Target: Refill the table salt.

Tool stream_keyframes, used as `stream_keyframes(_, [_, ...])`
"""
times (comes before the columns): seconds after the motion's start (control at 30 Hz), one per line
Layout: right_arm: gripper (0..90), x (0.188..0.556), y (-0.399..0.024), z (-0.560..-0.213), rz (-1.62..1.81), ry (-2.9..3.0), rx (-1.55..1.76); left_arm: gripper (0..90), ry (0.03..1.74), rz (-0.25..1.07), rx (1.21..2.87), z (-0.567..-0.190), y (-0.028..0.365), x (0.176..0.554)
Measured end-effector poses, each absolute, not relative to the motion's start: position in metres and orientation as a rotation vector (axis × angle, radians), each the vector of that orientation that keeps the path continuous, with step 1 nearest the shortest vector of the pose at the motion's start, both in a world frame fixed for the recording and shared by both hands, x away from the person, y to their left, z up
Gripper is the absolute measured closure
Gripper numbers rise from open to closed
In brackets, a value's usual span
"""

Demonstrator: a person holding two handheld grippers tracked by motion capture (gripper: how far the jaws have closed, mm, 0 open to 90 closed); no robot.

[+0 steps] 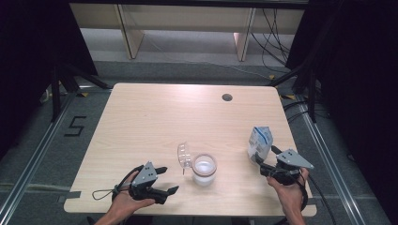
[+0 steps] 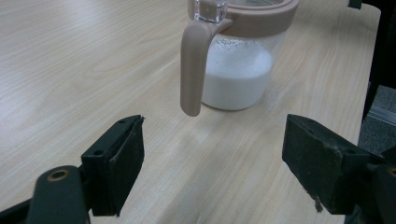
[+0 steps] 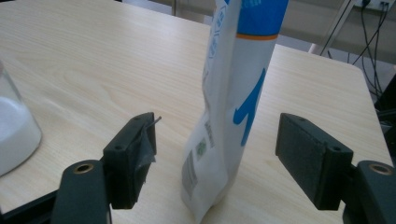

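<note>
A clear jar (image 1: 204, 169) with a pink rim and handle stands near the table's front middle. It holds white powder, and its clear lid (image 1: 184, 155) is tipped open to the left. In the left gripper view the jar (image 2: 238, 70) is just ahead, its handle hanging toward my left gripper (image 2: 215, 154), which is open and holds nothing. In the high view the left gripper (image 1: 170, 179) sits left of the jar. A white and blue bag (image 1: 259, 143) stands upright at the right. My right gripper (image 1: 265, 157) is open around the bag (image 3: 238, 93), with a gap on each side.
The light wooden table (image 1: 155, 117) has a round cable hole (image 1: 227, 97) at the back right. The jar's edge (image 3: 14, 135) shows at the left of the right gripper view. Dark floor, rails and cables surround the table.
</note>
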State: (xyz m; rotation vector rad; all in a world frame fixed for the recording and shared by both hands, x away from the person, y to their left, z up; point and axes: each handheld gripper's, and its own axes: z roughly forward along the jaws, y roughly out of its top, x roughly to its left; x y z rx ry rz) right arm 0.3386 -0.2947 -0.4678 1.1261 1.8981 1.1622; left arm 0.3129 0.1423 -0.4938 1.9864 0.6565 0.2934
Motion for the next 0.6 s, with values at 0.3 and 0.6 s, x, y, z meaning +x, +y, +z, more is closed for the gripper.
stream_keyframes(0.3, [25.8, 0.313, -0.292, -0.466, 1.157, 1.912, 1.129, 20.7, 0.65, 0.293, 1.988, -0.491, 0.145, 0.317])
stream_keyframes(0.6, [21.6, 0.294, -0.287, -0.469, 1.139, 1.99, 1.151, 20.8, 0.709, 0.262, 1.938, -0.488, 0.148, 0.322])
